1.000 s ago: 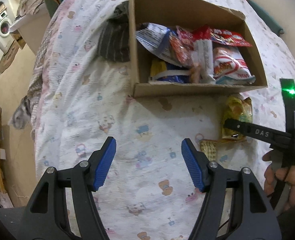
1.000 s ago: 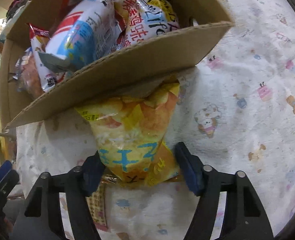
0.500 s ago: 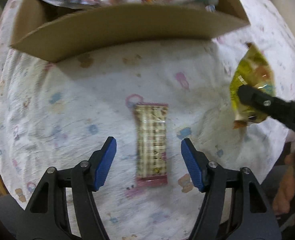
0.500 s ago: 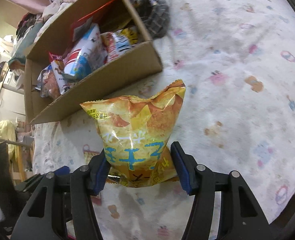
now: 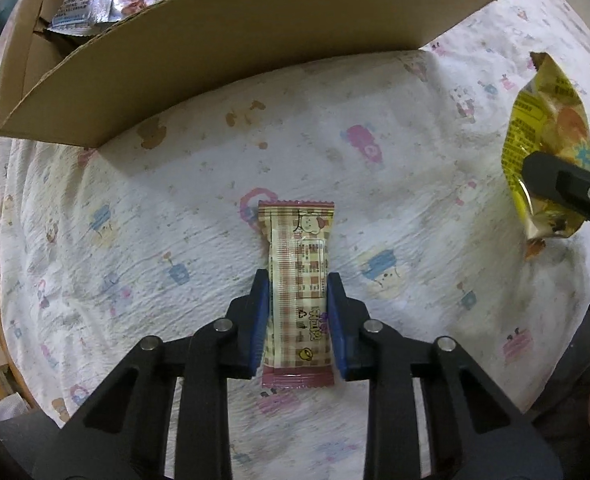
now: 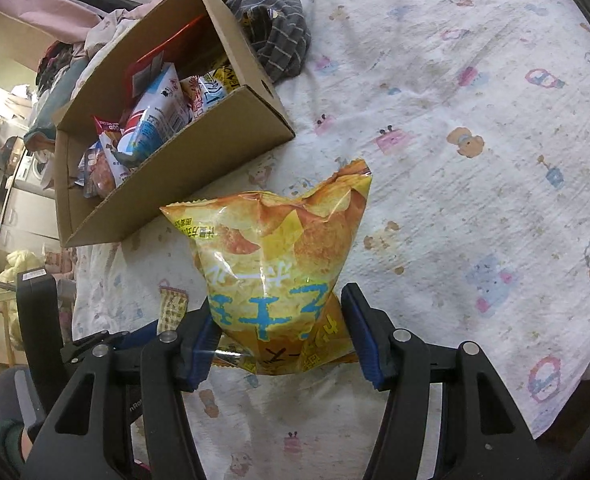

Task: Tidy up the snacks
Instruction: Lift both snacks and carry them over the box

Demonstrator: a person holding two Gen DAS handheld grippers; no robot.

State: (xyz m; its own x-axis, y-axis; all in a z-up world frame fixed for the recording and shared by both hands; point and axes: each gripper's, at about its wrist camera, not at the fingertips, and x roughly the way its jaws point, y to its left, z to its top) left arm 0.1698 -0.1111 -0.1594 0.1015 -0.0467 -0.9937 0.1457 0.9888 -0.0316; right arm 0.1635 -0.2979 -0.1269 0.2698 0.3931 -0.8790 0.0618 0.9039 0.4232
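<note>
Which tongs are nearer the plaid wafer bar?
Left. The left tongs are shut on the plaid wafer bar lying on the sheet; the right tongs hold the yellow chip bag off to its right side.

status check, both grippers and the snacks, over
Left gripper shut on snack bar, bar on the bedsheet. Right gripper shut on chip bag, lifted. Cardboard box open ahead, nothing blocking.
</note>
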